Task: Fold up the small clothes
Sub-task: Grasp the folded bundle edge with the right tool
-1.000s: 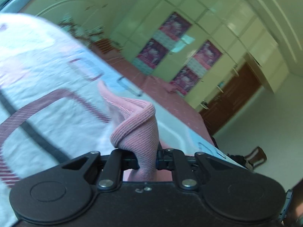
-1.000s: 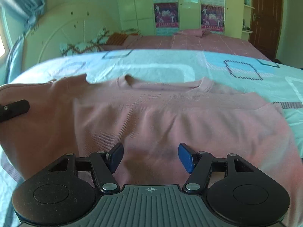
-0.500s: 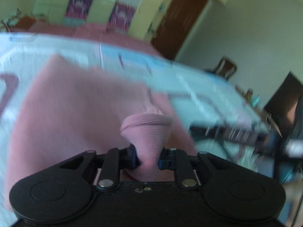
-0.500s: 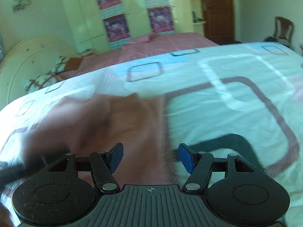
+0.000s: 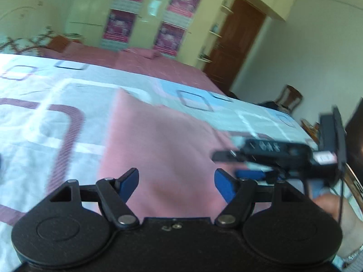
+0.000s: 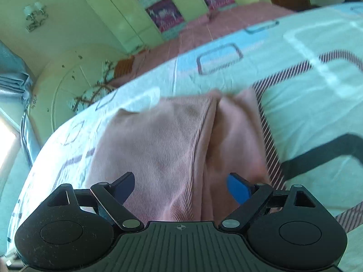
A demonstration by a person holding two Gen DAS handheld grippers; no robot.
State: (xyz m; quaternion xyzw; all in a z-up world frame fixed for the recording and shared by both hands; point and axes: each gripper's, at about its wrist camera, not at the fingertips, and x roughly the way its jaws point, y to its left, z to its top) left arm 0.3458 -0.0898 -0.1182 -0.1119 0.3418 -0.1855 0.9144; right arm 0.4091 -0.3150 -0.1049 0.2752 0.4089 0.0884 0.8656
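A small pink ribbed top (image 5: 163, 140) lies folded on the patterned bedsheet (image 5: 45, 104). My left gripper (image 5: 177, 182) hovers over its near part, jaws opening, blue pads apart and gripping nothing. From the right wrist the same pink top (image 6: 172, 140) shows a folded flap with a lengthwise seam down the middle. My right gripper (image 6: 181, 187) is just above it, jaws opening, pads off the cloth. The right gripper (image 5: 256, 168) also shows at the right edge of the left wrist view, beside the top, with a hand (image 5: 340, 213) under it.
The bedsheet (image 6: 317, 90) spreads wide to the right of the top. A pink bed cover (image 5: 145, 61), yellow wardrobe doors with posters (image 5: 147, 18), a brown door (image 5: 236, 43) and a wooden chair (image 5: 290, 99) stand beyond. A headboard (image 6: 74, 83) is at the left.
My left gripper carried a pinched fold of the pink top across and has let it go; the cloth now lies flat. My right gripper swung over the folded top and widened.
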